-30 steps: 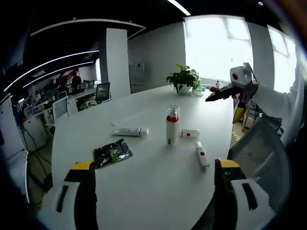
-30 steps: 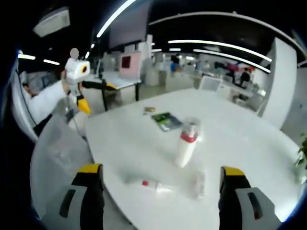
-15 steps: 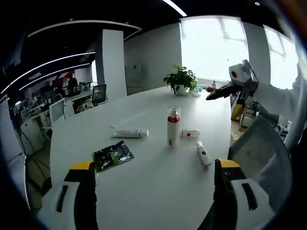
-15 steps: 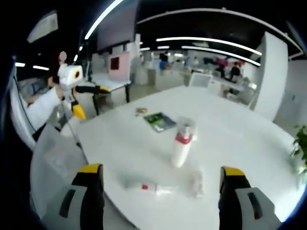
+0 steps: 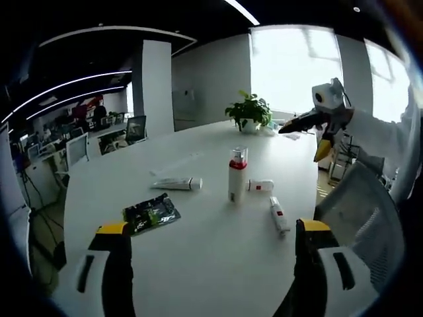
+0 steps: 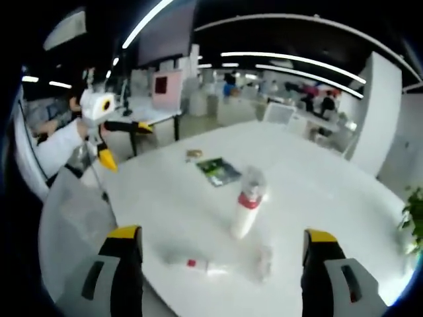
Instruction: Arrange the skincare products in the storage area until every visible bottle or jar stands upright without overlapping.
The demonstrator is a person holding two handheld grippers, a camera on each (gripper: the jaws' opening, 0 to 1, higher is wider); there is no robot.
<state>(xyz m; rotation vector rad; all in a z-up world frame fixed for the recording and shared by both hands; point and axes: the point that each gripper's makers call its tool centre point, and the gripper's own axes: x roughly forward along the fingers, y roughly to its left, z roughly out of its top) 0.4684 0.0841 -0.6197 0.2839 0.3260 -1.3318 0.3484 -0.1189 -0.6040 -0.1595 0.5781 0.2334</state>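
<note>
We hold both grippers above the near edges of a large white table, each seen from opposite sides.

Left gripper: jaws spread wide, nothing between them, hanging over the table's near edge. Right gripper: jaws likewise parted and empty, over the opposite edge. In the left gripper view we also see the right gripper out past the table's far right edge, held up by a white sleeve; in the right gripper view the left gripper sits off the table's left edge.

Out from the left jaws, toward the table's middle:
- a tall white bottle with red band, clear cap, standing upright;
- a short white tube with red mark lying just beside the bottle's base, whether touching we cannot tell;
- a slim white tube lying on its side nearer the right edge, apart from the bottle;
- a longer white tube lying flat to the bottle's left, apart;
- a dark green sachet lying flat nearer the left jaw.

In the right gripper view the bottle stands mid-table, slightly tilted in the fisheye frame, with two blurred tubes lying between it and the jaws, and the sachet beyond it.

A potted plant stands at the table's far edge. A grey mesh chair stands beside the right edge.
</note>
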